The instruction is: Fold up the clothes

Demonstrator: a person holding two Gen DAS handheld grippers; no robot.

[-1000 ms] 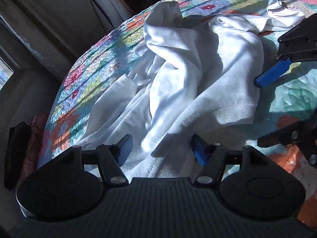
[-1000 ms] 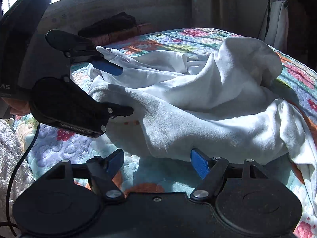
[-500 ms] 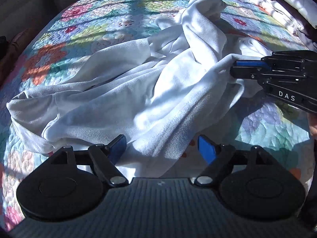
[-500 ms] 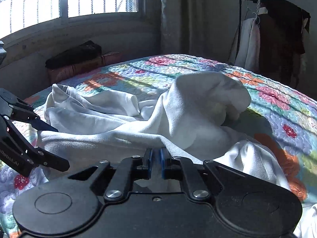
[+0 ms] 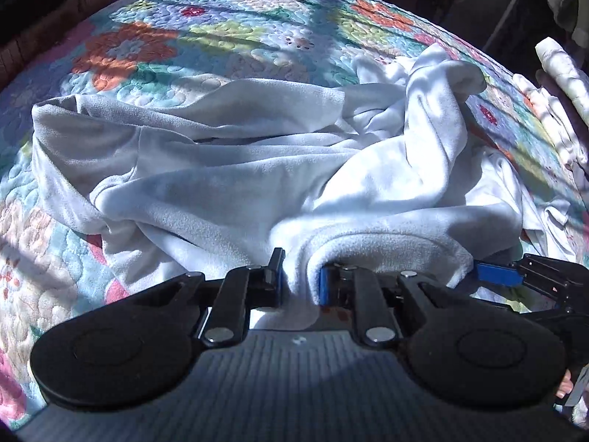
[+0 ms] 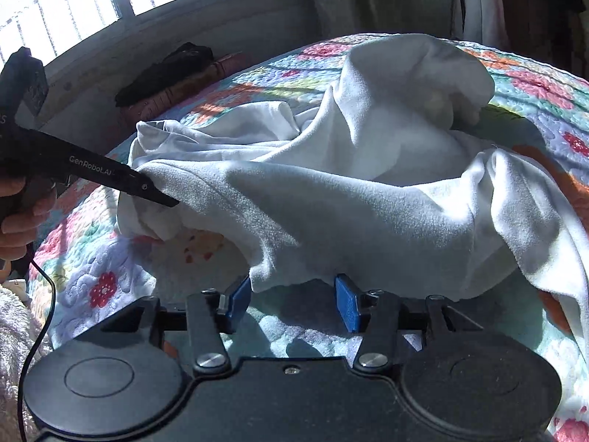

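A crumpled white garment [image 5: 257,169] lies on the flowered quilt [image 5: 154,40]. My left gripper [image 5: 298,280] is shut on a fold of its near edge, cloth bunched between the blue pads. In the right wrist view the left gripper [image 6: 162,197] pinches the garment's [image 6: 368,202] left corner. My right gripper [image 6: 292,300] is open, its blue pads [image 6: 346,304] apart just under the garment's near hem, holding nothing. It shows at the lower right of the left wrist view [image 5: 497,274].
Folded white laundry [image 5: 559,84] is stacked at the right of the bed. A dark item on a brown bundle [image 6: 176,73] lies below the window [image 6: 110,3]. Clothes hang on a rack [image 6: 478,7] at the far right. A cable [image 6: 40,316] trails at left.
My left gripper has closed on the garment's edge. My right gripper, shut half a second ago, has opened and let the cloth go. Both views have shifted over the bed.
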